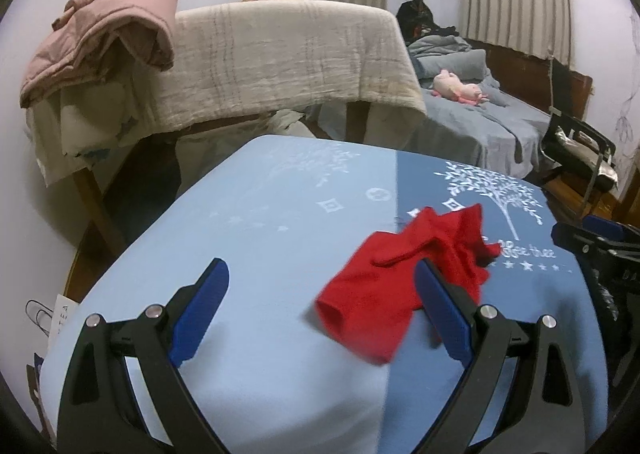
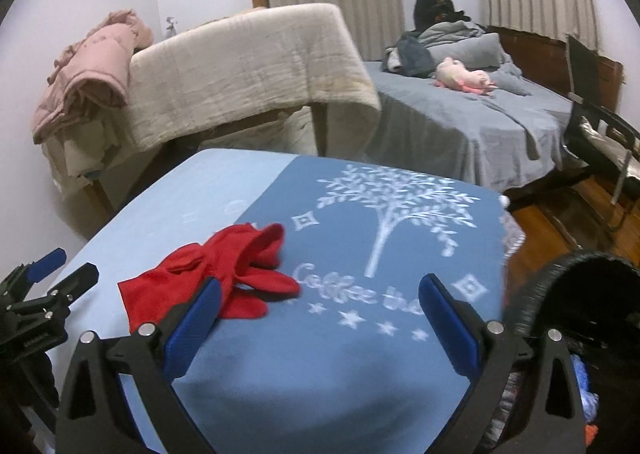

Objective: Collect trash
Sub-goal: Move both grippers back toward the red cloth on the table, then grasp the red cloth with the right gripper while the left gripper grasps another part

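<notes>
On the blue tablecloth (image 1: pixel 280 213) with its white tree print lies a crumpled red glove (image 1: pixel 404 282), straddling the seam where the light half meets the darker half. Seen from the left wrist, the left gripper (image 1: pixel 322 310) hangs over the cloth with its fingers spread wide and nothing between them; the glove sits just ahead and to the right, and the right-hand blue pad (image 1: pixel 444 318) overlaps its near edge, though whether they touch cannot be told. From the right wrist, the right gripper (image 2: pixel 320 318) is likewise spread wide and empty above the darker half, with the red glove (image 2: pixel 224 278) ahead and to its left, partly behind the left blue pad (image 2: pixel 196 326). A black bin (image 2: pixel 584 306) stands at the table's right edge. Behind are a chair draped in a beige blanket (image 1: pixel 288 57) and a bed (image 2: pixel 472 121) with a pink plush toy (image 2: pixel 464 79).
</notes>
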`<action>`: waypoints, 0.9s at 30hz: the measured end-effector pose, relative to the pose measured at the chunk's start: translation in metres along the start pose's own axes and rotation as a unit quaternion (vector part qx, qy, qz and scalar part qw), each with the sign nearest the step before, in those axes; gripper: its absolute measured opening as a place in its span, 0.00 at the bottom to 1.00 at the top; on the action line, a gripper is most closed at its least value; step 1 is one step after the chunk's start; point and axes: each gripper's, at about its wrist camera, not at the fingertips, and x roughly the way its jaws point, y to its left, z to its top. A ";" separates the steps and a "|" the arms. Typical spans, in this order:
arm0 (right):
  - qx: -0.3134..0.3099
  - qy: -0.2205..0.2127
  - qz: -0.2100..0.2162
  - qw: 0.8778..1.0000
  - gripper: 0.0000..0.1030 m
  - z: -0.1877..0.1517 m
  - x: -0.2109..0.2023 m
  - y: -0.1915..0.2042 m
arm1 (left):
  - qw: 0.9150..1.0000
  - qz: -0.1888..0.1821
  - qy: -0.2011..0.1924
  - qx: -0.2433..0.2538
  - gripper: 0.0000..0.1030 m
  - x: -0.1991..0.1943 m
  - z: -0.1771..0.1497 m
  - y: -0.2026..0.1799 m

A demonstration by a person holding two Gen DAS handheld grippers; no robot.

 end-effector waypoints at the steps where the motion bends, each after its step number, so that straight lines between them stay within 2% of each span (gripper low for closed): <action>1: -0.002 0.003 0.003 1.000 0.94 0.001 0.006 0.004 | 1.000 0.002 0.001 -0.001 0.88 0.002 0.000 0.002; 10: -0.019 0.024 0.026 0.999 0.94 0.003 0.049 0.035 | 1.000 0.021 0.002 -0.020 0.88 0.024 0.008 0.031; 17: -0.027 0.031 0.036 0.999 0.93 0.009 0.071 0.050 | 0.999 0.025 0.006 -0.020 0.88 0.032 0.008 0.036; 18: -0.029 0.035 0.037 0.998 0.90 0.009 0.074 0.051 | 0.999 0.025 0.006 -0.020 0.88 0.033 0.008 0.036; 20: -0.031 0.044 0.044 0.998 0.82 0.008 0.080 0.053 | 0.999 0.024 0.007 -0.020 0.88 0.033 0.007 0.037; 23: -0.032 0.060 0.061 0.996 0.61 0.007 0.087 0.054 | 0.999 0.023 0.010 -0.021 0.88 0.034 0.006 0.037; 25: -0.032 0.067 0.076 0.994 0.38 0.006 0.086 0.053 | 0.999 0.021 0.012 -0.021 0.88 0.035 0.006 0.035; 26: -0.034 0.067 0.082 0.994 0.32 0.005 0.085 0.052 | 1.000 0.020 0.012 -0.020 0.88 0.035 0.006 0.034; 27: -0.034 0.067 0.086 0.993 0.21 0.005 0.082 0.051 | 1.000 0.019 0.013 -0.018 0.88 0.035 0.005 0.033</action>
